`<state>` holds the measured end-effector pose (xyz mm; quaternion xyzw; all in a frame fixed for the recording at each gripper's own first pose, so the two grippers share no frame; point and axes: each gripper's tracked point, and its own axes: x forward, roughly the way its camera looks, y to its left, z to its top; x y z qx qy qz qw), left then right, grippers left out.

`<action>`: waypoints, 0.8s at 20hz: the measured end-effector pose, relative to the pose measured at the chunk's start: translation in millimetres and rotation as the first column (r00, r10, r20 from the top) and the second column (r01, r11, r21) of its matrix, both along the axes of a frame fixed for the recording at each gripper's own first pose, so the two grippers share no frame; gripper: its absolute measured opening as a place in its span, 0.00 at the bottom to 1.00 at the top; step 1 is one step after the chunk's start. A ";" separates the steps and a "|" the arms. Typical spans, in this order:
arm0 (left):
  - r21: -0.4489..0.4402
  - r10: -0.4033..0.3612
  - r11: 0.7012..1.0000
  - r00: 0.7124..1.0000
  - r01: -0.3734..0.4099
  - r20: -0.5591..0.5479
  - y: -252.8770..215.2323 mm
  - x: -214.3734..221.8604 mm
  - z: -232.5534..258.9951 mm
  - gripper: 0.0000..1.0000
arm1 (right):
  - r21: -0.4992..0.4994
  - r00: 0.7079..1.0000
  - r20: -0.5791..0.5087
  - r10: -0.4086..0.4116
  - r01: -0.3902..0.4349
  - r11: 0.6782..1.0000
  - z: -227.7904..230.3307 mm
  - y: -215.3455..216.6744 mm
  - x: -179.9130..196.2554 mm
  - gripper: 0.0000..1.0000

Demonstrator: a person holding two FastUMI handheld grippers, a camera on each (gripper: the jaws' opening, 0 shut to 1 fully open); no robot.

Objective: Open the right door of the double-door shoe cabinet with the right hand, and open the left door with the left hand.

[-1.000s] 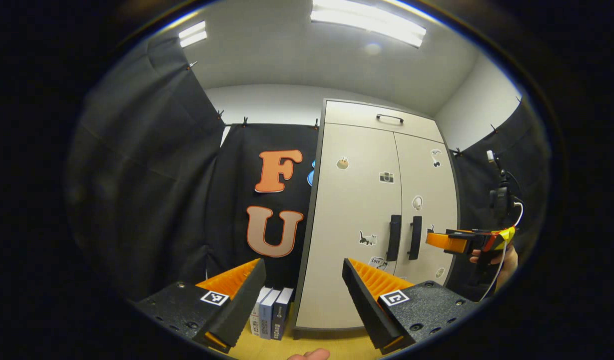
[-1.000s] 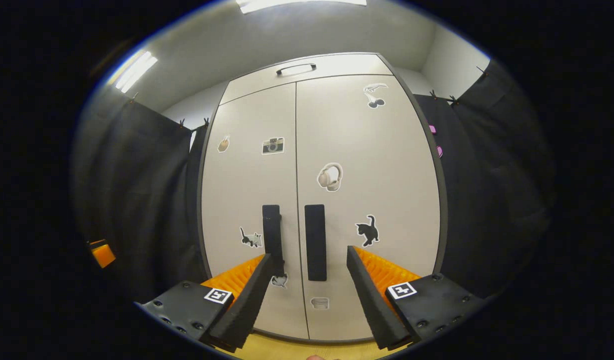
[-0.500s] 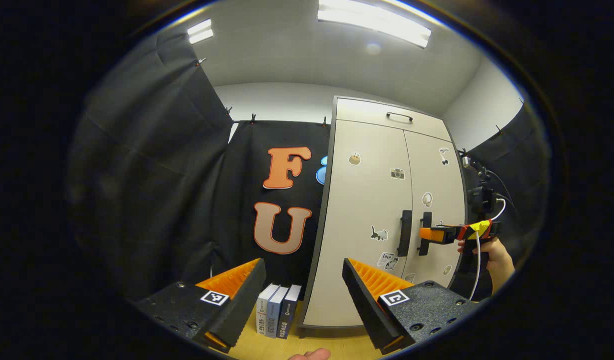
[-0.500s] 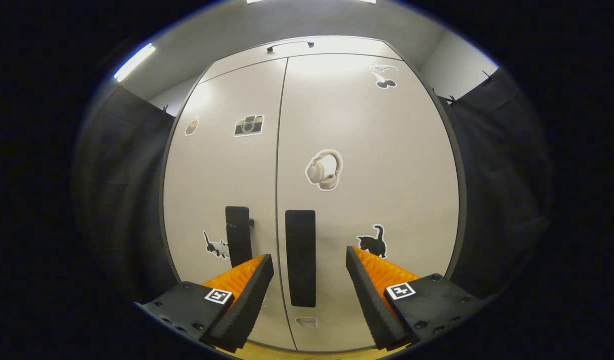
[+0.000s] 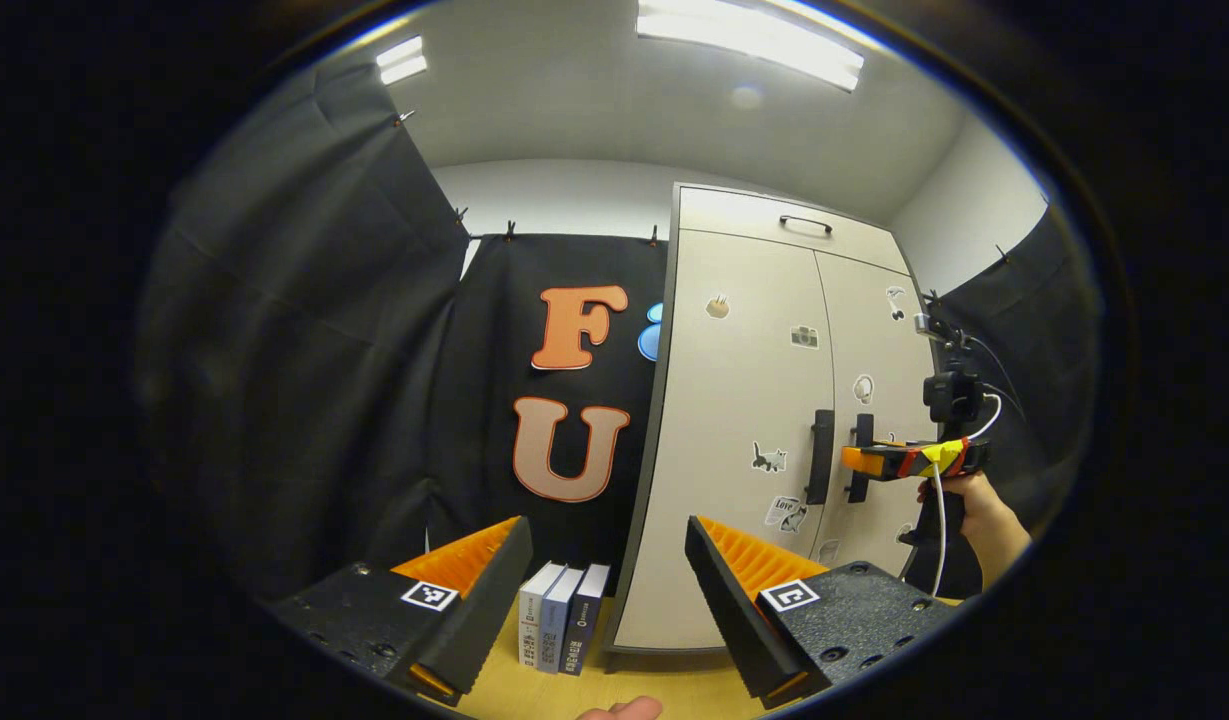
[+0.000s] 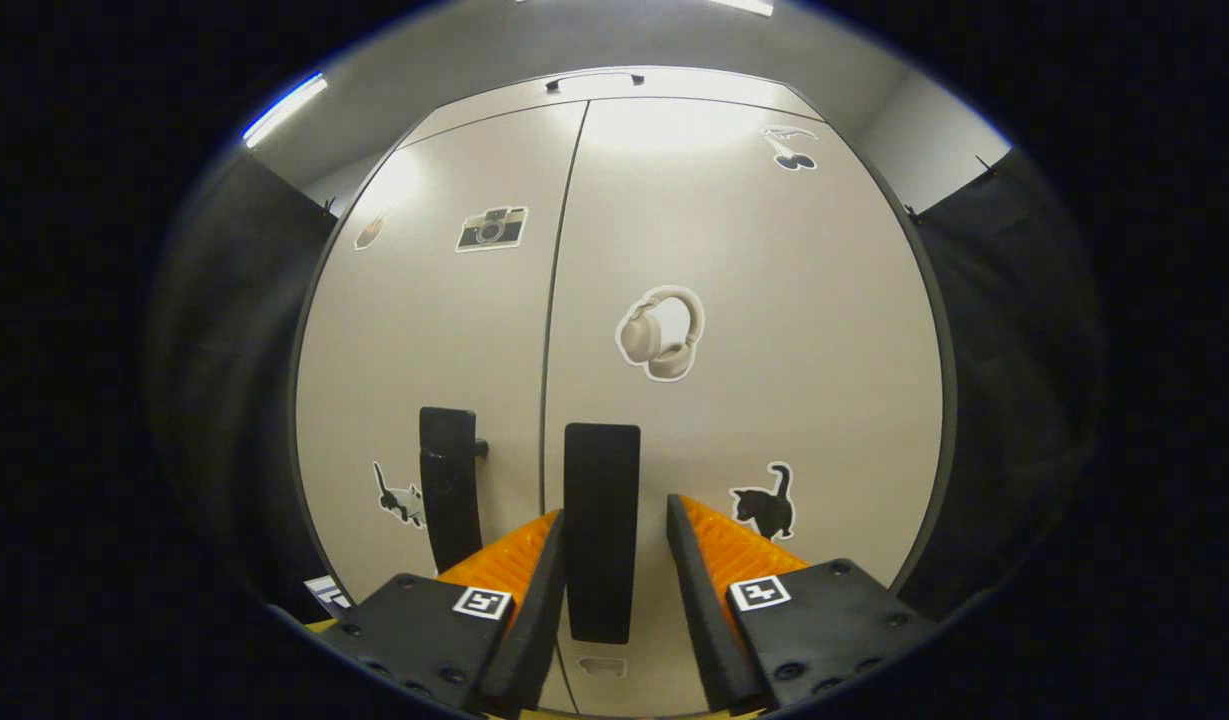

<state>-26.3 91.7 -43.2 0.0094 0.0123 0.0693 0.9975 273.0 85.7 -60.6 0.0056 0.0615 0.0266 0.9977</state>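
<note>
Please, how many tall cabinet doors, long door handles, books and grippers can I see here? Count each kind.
Doors: 2, left door, right door
Handles: 2, left handle, right handle
Books: 3
Grippers: 2, left gripper, right gripper
Total: 9

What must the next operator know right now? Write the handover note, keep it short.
Right gripper: open, fingers on either side of the right door's handle, with a gap showing on one side, so not yet clamped.
Left gripper: open, holding nothing, back from the cabinet and aimed left of it.
Right door and left door: both closed.
Done: right gripper lined up on its handle.
Left: clamp and pull the right door open, then take the left handle with the left gripper and open that door.
</note>
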 end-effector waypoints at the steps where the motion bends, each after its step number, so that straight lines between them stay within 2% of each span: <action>1: 0.001 0.001 1.000 1.000 -0.001 0.002 0.2 1.6 0.1 0.94 | 0.009 1.000 0.027 0.008 -0.008 1.000 5.7 -0.6 3.0 0.41; 5: 0.004 0.003 1.000 1.000 -0.003 0.003 -1.1 3.3 0.0 0.94 | 0.009 1.000 0.016 0.022 -0.023 1.000 2.8 -0.4 4.3 0.35; 6: 0.004 0.001 1.000 1.000 -0.001 0.005 -2.7 4.1 0.8 0.94 | 0.001 0.999 0.010 0.031 -0.031 1.000 1.4 -1.0 4.1 0.30; 9: 0.021 -0.009 1.000 1.000 0.009 0.008 -11.5 10.1 1.8 0.95 | -0.005 0.998 0.020 0.061 -0.061 0.998 2.1 -0.4 3.9 0.30; 12: 0.026 -0.060 0.998 0.998 0.060 0.009 -33.2 22.1 0.8 0.95 | -0.007 0.998 0.033 0.058 -0.058 0.998 2.8 -0.8 4.4 0.30; 13: 0.011 -0.082 0.997 0.997 0.082 -0.001 -40.9 25.9 -3.6 0.92 | 0.011 0.998 0.023 0.055 -0.056 0.998 2.2 -0.1 4.0 0.30; 16: -0.025 -0.133 0.991 0.991 0.133 -0.012 -55.3 38.7 -9.0 0.94 | 0.011 0.997 0.011 0.071 -0.071 0.997 1.9 -0.1 3.9 0.30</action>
